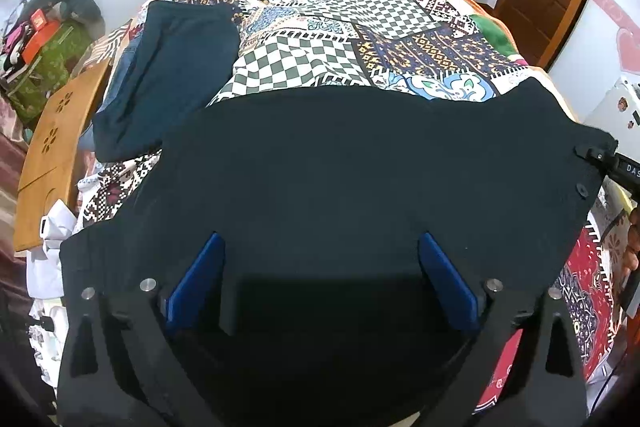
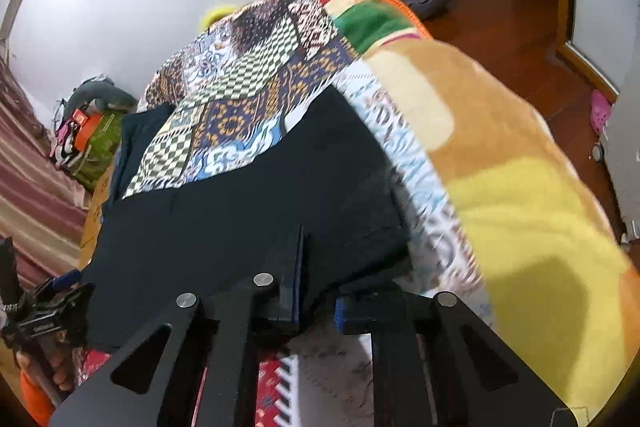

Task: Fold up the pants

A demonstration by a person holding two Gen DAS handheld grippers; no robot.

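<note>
We've got the black pants (image 1: 360,167) spread across the middle of the patchwork bedspread (image 1: 328,27), left gripper (image 1: 320,279) wide open over the near edge, right gripper (image 2: 316,291) pinching its corner, prob to lift for folding.

You have the pants (image 1: 360,167) spread across the near part of the bedspread (image 1: 320,27), a second folded garment (image 1: 172,75) lying beyond them to the left, your left gripper (image 1: 320,279) over their near edge and your right gripper (image 2: 320,291) at their right corner.
</note>
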